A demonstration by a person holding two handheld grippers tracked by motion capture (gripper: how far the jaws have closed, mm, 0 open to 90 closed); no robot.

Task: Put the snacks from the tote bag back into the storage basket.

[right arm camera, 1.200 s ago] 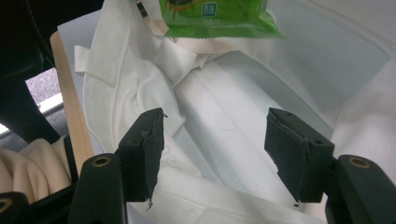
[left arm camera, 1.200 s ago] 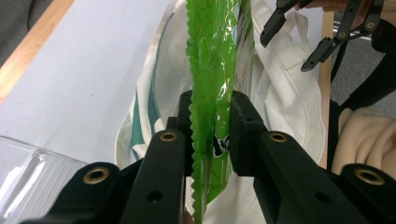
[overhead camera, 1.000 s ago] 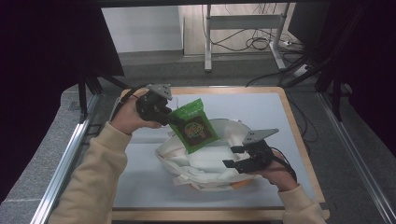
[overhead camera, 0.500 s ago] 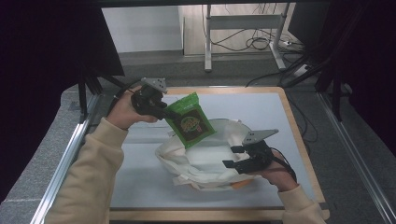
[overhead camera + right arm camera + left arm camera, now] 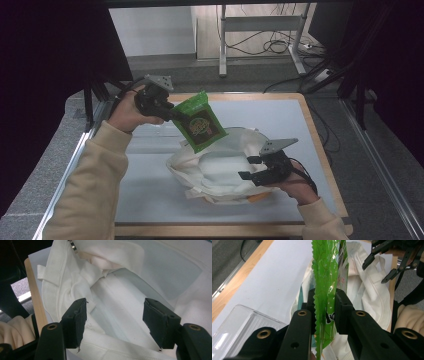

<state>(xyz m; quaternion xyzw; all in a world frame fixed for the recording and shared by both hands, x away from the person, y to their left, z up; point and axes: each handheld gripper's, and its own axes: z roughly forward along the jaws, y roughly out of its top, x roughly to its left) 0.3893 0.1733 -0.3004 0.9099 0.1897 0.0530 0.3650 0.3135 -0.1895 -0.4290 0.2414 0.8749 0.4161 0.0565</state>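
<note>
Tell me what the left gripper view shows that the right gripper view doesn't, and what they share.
Left gripper view alone: the crinkly green snack packet clamped between the left tool pads, a clear plastic tray on the table, and the right tool farther off. Right gripper view alone: the right tool's open pads over the bag's interior, and a metal ring. Shared: the white cloth bag.
</note>
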